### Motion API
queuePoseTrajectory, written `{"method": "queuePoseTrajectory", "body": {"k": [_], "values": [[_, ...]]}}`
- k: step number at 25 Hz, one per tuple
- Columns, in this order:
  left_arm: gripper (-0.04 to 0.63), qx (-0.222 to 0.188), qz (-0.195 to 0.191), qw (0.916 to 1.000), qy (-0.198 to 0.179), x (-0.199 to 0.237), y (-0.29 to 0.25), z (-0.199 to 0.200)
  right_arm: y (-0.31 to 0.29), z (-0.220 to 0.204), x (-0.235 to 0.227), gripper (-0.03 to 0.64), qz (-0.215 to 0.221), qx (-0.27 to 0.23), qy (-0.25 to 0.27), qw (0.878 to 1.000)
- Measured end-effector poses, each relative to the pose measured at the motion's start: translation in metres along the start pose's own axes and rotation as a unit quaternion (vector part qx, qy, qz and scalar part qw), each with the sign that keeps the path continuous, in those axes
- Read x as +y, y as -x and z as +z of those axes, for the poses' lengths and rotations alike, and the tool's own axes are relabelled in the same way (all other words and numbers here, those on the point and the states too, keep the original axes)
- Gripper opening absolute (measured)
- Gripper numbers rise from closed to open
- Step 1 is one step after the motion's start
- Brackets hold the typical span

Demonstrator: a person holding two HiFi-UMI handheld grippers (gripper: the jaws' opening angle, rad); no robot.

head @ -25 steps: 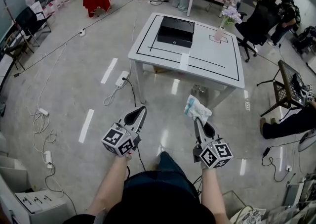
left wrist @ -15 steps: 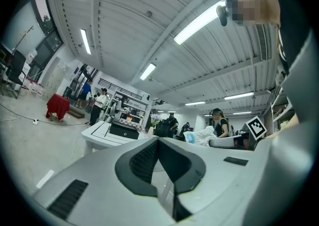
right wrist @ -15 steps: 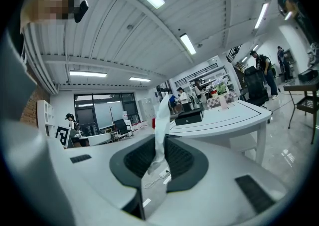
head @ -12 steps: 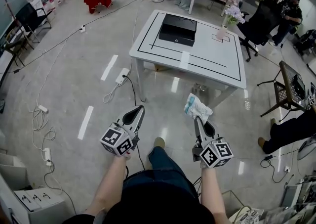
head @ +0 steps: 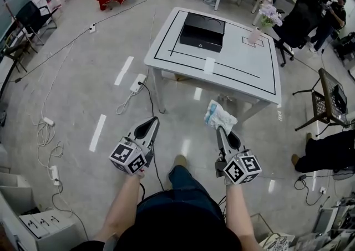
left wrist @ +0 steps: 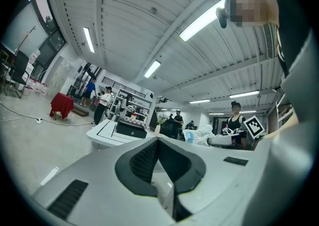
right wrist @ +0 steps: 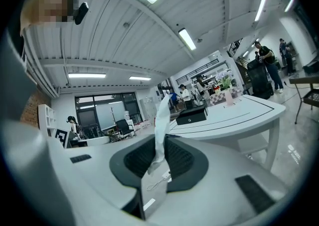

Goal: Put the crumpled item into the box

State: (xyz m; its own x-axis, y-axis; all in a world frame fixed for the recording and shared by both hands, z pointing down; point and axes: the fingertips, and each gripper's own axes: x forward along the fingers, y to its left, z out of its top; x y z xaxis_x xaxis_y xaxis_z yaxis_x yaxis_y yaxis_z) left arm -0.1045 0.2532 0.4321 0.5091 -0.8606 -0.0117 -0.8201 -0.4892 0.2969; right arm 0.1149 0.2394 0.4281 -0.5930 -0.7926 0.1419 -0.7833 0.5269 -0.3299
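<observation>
A crumpled white and blue item (head: 219,116) sticks out of my right gripper (head: 222,129), which is shut on it; in the right gripper view the crumpled item (right wrist: 162,120) rises from between the pads. My left gripper (head: 151,121) hangs level with it at the left, tips together and nothing in it. Both hang over the floor, short of the white table (head: 244,61). The black box (head: 203,31) lies on the table's far left part and also shows as a black box (right wrist: 192,115) in the right gripper view.
A vase of flowers (head: 262,22) stands at the table's far right corner. Cables and a power strip (head: 136,85) lie on the floor left of the table. A black chair (head: 299,20) and a small side table (head: 327,100) stand to the right.
The table has drawn slightly nearer in the head view as the person steps forward. Both grippers keep their pose and the right one still grips the crumpled item.
</observation>
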Motion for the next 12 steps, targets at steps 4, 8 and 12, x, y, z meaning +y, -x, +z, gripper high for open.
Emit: {"method": "queuePoseTrajectory", "body": {"k": [4,8,12], "values": [[0.0,0.004,0.004,1.0,-0.002,0.019,-0.023,0.008,-0.029,0.01,-0.014,0.06,0.004,0.004,-0.004,1.0],[0.0,0.003,0.009,0.9999,-0.006,0.035,-0.049,0.02,-0.057,0.021,-0.027,0.06,0.01,0.002,-0.004,1.0],[0.002,0.007,0.009,0.9999,-0.011,0.047,-0.071,0.025,-0.08,0.028,-0.042,0.06,0.014,-0.001,-0.011,1.0]]}}
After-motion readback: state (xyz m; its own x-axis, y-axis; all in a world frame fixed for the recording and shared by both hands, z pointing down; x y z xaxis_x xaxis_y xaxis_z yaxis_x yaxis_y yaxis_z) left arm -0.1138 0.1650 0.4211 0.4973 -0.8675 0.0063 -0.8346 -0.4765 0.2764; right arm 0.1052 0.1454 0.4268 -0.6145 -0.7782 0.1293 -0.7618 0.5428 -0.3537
